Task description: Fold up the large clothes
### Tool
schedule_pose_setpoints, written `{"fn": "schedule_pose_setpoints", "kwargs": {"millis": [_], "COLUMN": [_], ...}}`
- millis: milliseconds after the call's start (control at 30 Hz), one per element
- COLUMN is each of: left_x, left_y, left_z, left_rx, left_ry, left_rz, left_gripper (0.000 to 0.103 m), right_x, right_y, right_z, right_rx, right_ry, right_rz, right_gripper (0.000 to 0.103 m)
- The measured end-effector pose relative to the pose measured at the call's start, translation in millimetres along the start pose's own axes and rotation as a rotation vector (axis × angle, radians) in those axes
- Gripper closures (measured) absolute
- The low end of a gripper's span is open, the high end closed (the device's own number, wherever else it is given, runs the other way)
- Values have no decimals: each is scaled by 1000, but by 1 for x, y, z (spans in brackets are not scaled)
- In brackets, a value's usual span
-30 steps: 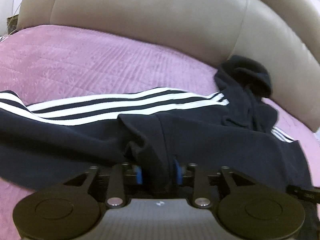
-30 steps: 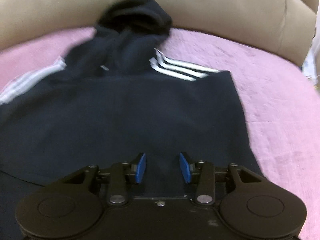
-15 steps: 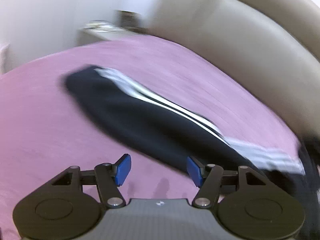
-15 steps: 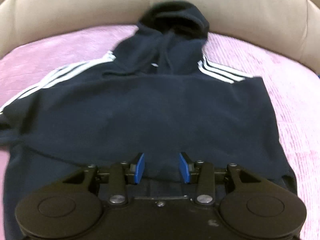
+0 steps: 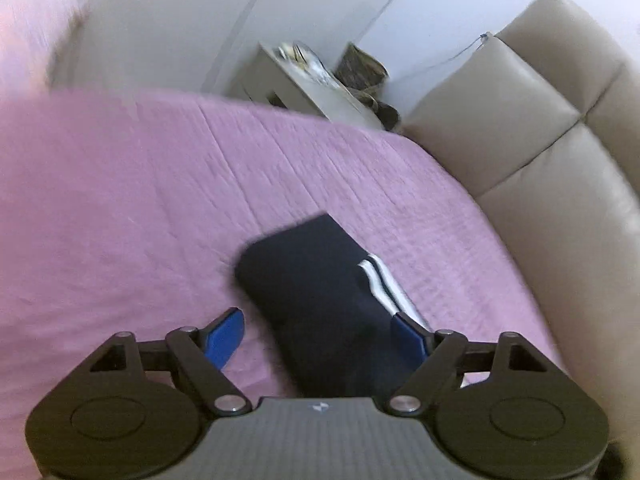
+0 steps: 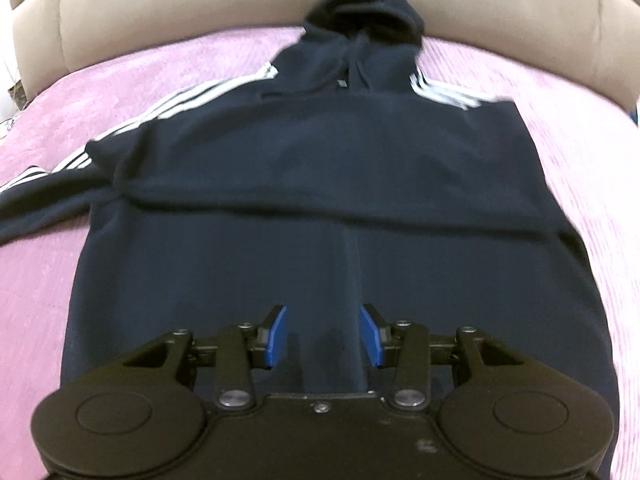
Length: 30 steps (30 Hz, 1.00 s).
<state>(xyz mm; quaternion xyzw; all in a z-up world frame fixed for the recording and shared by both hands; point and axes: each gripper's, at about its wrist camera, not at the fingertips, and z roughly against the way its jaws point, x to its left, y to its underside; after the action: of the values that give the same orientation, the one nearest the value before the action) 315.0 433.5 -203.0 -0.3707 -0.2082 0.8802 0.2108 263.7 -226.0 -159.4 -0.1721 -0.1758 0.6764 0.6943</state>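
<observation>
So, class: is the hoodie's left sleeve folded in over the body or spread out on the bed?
Spread out. The striped sleeve lies extended sideways from the hoodie onto the pink bedspread.

Black claw (image 5: 318,336), blue pads (image 6: 276,336), silver screws

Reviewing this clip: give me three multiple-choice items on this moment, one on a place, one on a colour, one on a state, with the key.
1. Where does the hood lie?
A. against the beige headboard
B. under the right claw
C. on the nightstand

2. What colour is the bedspread?
A. green
B. pink
C. grey

3. How does the left claw stand?
A. shut on the cuff
B. open over the sleeve
C. out of view

Key: 1 A, the hood touches the padding; 2 B, pink in both views; 3 B, its blue pads stand wide apart.
</observation>
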Motion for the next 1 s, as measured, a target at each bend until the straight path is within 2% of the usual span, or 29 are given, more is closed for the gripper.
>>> {"fn": "schedule_pose_setpoints", "kwargs": {"millis": [67,100,133,200,233,333,433,500,633,767,867,1000], "left_x": [3,1,-3,-4,-4,-18,-47,-75,-152,-226,-276,-340], "left_y": [-3,-5,-7,-5,-4,2,12,24,58,115,179,279], "left_z": [-6,-8,-12,-19,-20,0,35,61,114,151,175,189], "left_rx": [-15,-9,3,42,46,-7,-74,-110,-163,-150,-111,30], "left_ry": [29,34,32,29,32,31,81,137,316,504,631,810], "left_rz": [13,1,-30,-75,-86,-165,-274,-347,-484,-602,-678,-721], "left_gripper": [21,32,57,91,91,91,91,91,91,91,91,91], "right_x": [0,0,0,3,3,-2,-10,-17,-41,-65,-82,-104], "right_y": [7,9,11,12,10,10,8,6,3,0,-3,-12], "right_z": [2,1,0,0,-2,-1,6,11,22,30,35,45], "right_rx": [20,27,29,19,14,1,-17,-36,-74,-109,-120,-163], "right_ry": [-8,-15,-18,-19,-23,-56,-87,-94,-115,-136,-161,-124], "right_rz": [-11,-11,-6,1,-1,-35,-61,-78,-122,-197,-256,-249], "right_gripper": [52,52,52,52,52,52,52,53,52,52,52,52]}}
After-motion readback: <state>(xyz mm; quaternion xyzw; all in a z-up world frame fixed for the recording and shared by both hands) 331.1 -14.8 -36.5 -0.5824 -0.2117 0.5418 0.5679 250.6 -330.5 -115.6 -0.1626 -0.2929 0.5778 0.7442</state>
